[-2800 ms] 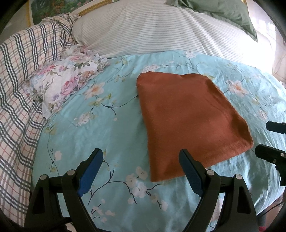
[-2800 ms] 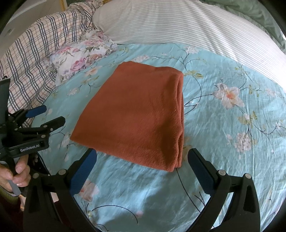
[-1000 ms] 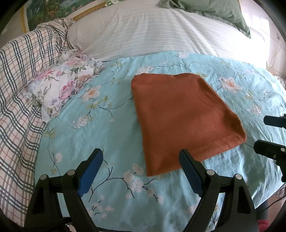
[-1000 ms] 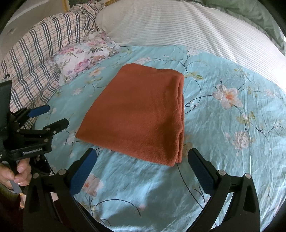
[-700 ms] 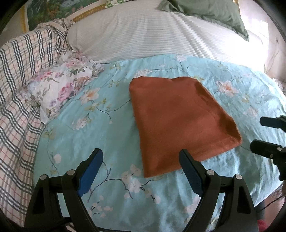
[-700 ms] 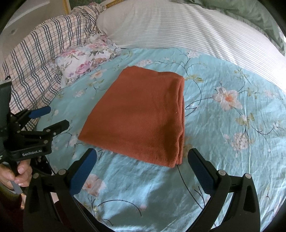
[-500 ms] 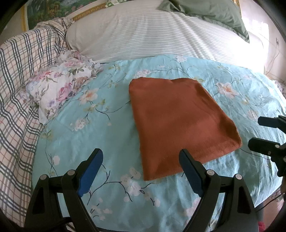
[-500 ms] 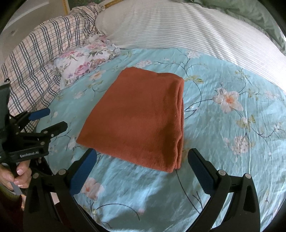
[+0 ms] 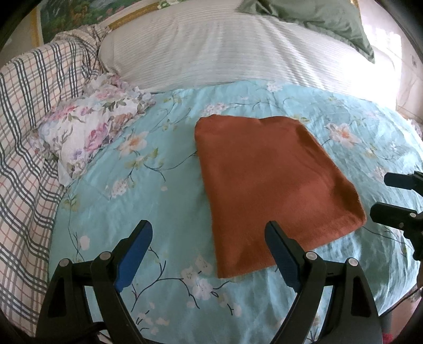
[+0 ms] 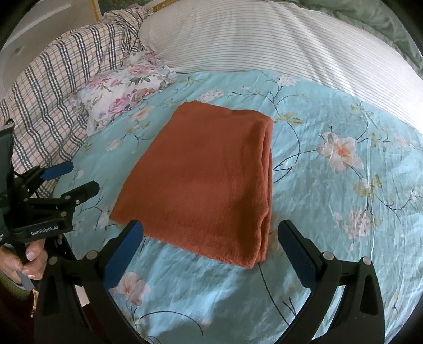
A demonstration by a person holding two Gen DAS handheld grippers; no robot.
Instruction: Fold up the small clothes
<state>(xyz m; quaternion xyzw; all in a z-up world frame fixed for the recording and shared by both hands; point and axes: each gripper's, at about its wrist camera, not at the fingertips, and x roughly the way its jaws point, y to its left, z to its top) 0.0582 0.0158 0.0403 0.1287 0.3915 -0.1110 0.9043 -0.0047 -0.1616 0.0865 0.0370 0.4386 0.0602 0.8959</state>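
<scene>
- Under my view spreads the aqua floral bedsheet (image 9: 164,201), wrinkled, with pale blossoms and dark twigs printed across it.
- Up at ten o'clock sits a crumpled white cloth with pink roses (image 9: 90,129), resting on the sheet's edge.
- Just beyond it, at nine o'clock, I see a plaid blanket (image 9: 23,132), bunched in folds and touching the rose cloth.
- At twelve o'clock runs a long white pinstriped pillow (image 9: 238,50), bordering the sheet's far edge.
- At one o'clock, a green pillow (image 9: 320,16) lies on top of the striped one.
</scene>
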